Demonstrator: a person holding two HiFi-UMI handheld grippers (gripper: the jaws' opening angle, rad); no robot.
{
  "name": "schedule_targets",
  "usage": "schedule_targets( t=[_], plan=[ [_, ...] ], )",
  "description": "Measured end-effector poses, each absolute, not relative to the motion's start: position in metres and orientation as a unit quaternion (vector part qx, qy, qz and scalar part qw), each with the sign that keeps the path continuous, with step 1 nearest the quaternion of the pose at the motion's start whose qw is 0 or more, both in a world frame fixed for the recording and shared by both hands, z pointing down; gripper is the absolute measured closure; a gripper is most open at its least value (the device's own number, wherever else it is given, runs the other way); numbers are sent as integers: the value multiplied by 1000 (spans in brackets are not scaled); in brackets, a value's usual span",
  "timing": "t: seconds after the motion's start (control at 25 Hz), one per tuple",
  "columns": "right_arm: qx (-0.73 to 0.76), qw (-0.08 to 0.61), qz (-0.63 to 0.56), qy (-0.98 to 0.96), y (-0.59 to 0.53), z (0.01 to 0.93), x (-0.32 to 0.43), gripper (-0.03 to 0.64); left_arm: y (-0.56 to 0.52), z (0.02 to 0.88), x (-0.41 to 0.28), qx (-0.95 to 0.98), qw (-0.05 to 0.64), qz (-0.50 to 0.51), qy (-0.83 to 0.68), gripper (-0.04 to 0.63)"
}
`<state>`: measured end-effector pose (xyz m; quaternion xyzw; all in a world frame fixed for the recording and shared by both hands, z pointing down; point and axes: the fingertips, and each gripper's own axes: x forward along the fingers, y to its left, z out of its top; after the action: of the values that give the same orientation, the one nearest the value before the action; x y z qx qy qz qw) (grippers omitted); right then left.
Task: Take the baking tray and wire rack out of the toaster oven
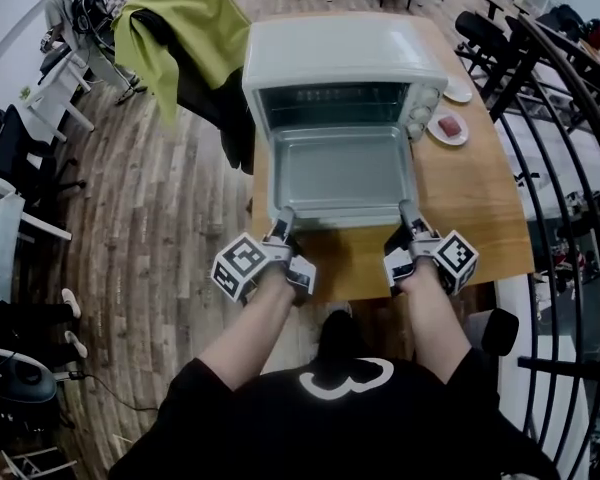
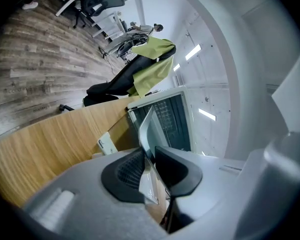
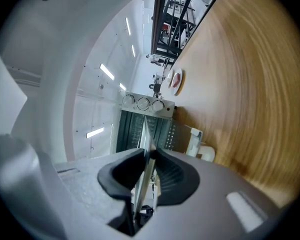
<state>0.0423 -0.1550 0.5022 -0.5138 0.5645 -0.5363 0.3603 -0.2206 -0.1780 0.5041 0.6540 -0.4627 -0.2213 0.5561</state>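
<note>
A white toaster oven point(image 1: 345, 63) stands open on the wooden table point(image 1: 480, 208). The silver baking tray point(image 1: 345, 173) sticks well out of its mouth toward me. My left gripper point(image 1: 283, 226) is shut on the tray's near left corner. My right gripper point(image 1: 410, 223) is shut on its near right corner. In the left gripper view the tray's thin edge point(image 2: 149, 129) runs between the pads of the left gripper point(image 2: 149, 156). In the right gripper view the tray point(image 3: 148, 134) sits pinched in the right gripper point(image 3: 150, 159), with the oven's knobs point(image 3: 142, 103) beyond. I cannot make out the wire rack.
Two small plates point(image 1: 448, 128) lie on the table right of the oven, one with red food. A dark chair draped in green cloth point(image 1: 180, 28) stands left of the table. A black railing point(image 1: 560, 118) runs along the right. Office chairs and desks stand at the far left.
</note>
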Motion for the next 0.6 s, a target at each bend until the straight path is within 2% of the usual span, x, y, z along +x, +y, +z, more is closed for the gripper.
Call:
schedule_targets(
  t=[0.36,0.6],
  plan=[
    [-521,368,-525,563,-102,484,75,540,-127,483,-187,669,561,-196,-446,520],
    [-518,372,-527,562,-96,485,147,540,-118,482,-115,668,563,-188,-449,520]
  ],
)
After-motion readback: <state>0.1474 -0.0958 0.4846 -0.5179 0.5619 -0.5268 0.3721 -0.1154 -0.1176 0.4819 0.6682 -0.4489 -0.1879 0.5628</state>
